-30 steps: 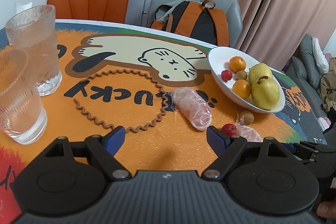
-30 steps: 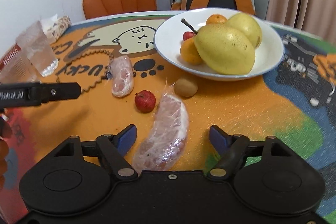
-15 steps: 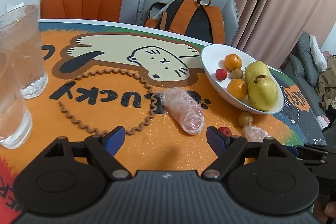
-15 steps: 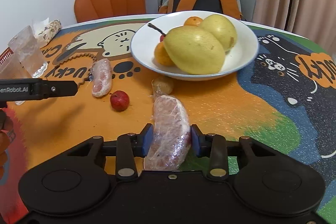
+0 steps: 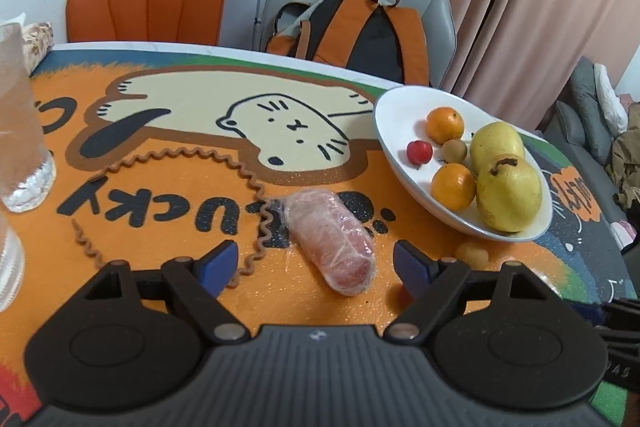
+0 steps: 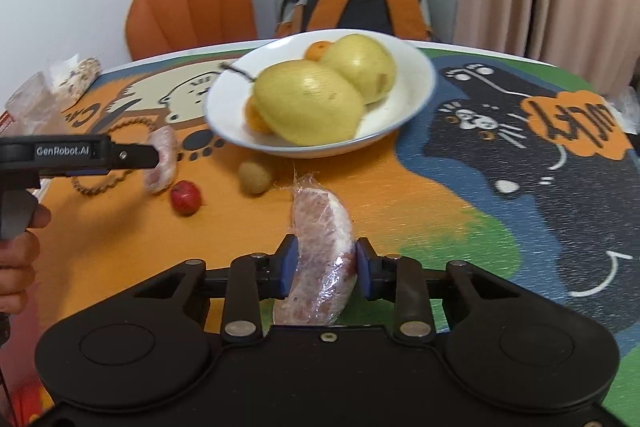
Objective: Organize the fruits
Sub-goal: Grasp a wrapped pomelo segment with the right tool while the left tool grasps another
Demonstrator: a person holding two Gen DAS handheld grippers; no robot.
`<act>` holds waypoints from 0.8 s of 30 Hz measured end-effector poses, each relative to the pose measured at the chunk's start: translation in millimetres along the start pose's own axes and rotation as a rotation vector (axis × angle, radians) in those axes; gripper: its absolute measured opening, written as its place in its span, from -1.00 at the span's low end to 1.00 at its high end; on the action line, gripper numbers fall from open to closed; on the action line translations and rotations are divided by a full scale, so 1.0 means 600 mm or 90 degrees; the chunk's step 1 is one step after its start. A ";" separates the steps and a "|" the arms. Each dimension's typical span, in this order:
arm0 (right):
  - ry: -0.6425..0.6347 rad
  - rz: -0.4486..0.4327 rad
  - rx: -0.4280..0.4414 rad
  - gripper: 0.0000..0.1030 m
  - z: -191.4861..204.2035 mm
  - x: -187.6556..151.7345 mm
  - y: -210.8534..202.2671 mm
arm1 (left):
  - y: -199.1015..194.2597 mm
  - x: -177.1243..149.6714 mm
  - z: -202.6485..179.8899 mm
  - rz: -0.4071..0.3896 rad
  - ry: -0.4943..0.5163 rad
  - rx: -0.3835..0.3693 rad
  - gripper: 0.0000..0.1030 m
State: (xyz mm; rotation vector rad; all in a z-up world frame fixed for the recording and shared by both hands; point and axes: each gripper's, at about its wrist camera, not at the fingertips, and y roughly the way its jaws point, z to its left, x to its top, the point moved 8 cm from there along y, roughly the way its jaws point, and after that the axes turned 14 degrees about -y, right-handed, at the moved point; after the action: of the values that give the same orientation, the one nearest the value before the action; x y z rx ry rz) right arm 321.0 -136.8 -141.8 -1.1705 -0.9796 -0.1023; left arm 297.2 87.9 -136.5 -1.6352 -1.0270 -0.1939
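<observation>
Partly hidden, cropped and blurred items on a fruit-covered table

In the right wrist view the white bowl and its two pears are motion-blurred; an orange is mostly hidden behind the front pear. The wrapped fruit slice runs down behind the gripper body, its lower end unseen. In the left wrist view two glasses are cut off by the left edge, and a small brown fruit sits partly behind the left gripper's right finger

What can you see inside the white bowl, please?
The white bowl holds two yellow pears, two oranges, a small red fruit and a brown one; anything beneath the pears is hidden.
</observation>
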 end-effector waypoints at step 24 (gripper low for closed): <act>-0.007 0.015 -0.030 0.01 -0.031 -0.001 0.017 | 0.037 -0.002 -0.025 -0.011 0.019 -0.003 -0.14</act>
State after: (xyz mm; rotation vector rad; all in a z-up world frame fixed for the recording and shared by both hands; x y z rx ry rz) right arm 337.2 -147.7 -150.5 -1.2266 -0.9776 -0.1014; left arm 318.0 74.7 -147.9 -1.6231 -1.0187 -0.2316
